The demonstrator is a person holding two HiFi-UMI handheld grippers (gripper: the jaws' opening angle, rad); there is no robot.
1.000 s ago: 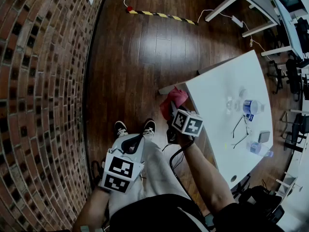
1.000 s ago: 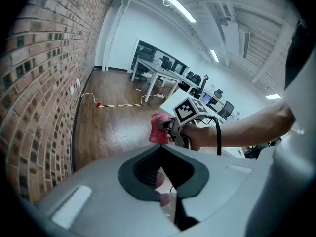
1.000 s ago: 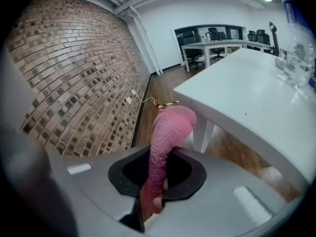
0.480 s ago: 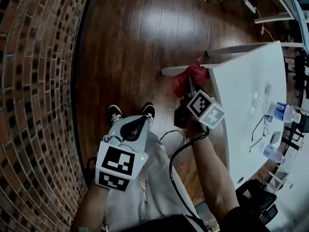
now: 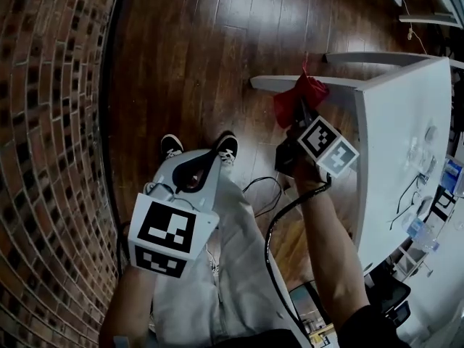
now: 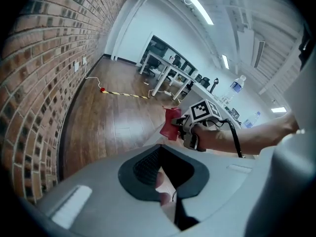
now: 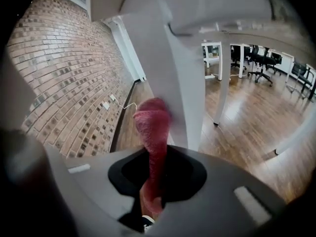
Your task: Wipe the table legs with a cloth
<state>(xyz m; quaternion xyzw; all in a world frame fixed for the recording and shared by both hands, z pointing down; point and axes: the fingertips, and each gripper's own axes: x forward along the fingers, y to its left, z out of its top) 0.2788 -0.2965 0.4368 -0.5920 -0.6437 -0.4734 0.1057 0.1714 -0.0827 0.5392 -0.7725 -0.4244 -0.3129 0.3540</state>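
Cloth (image 5: 296,96), pinched in the right tongs (image 5: 301,113), has come down with them against the table leg (image 5: 341,83) at their tips (wiping looks under way), while the left tongs (image 5: 209,165) hang closed, empty, well apart.

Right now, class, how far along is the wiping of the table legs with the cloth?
Done: nothing shows a leg as wiped. In hand: the right gripper grips the red cloth at the near table leg; the left gripper holds nothing. Left: that leg and the far leg.
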